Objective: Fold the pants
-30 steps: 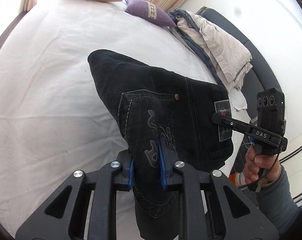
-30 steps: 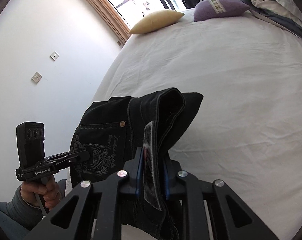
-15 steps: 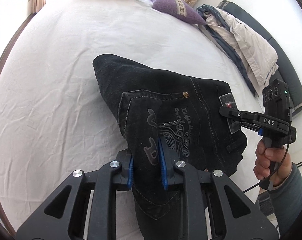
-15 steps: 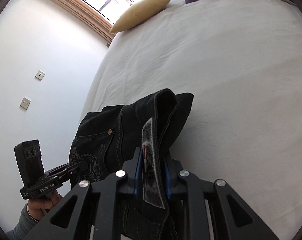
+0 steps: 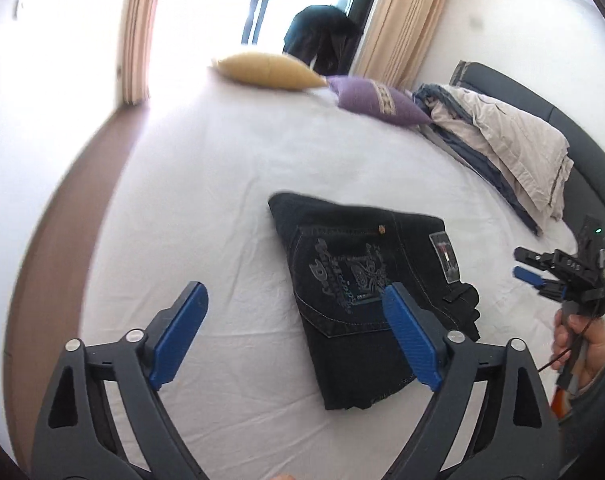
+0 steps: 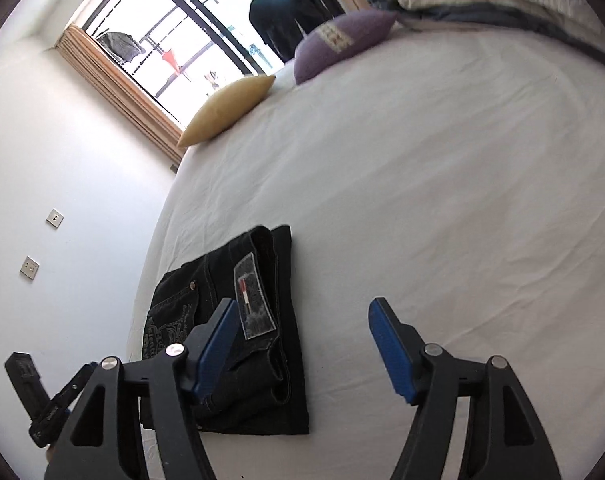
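Beside right gripper point(image 6: 302, 344): wall sockets point(image 6: 54, 218)

No word or number can be read with certainty. Pale ornate lettering is stitched on the back pocket of the black pants point(image 5: 366, 280), but it is not legible; a grey waistband patch point(image 6: 254, 300) bears only a red-and-white mark.

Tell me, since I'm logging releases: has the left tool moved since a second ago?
Yes. The left tool has opened and pulled back off the pants, which now lie on the white sheet.
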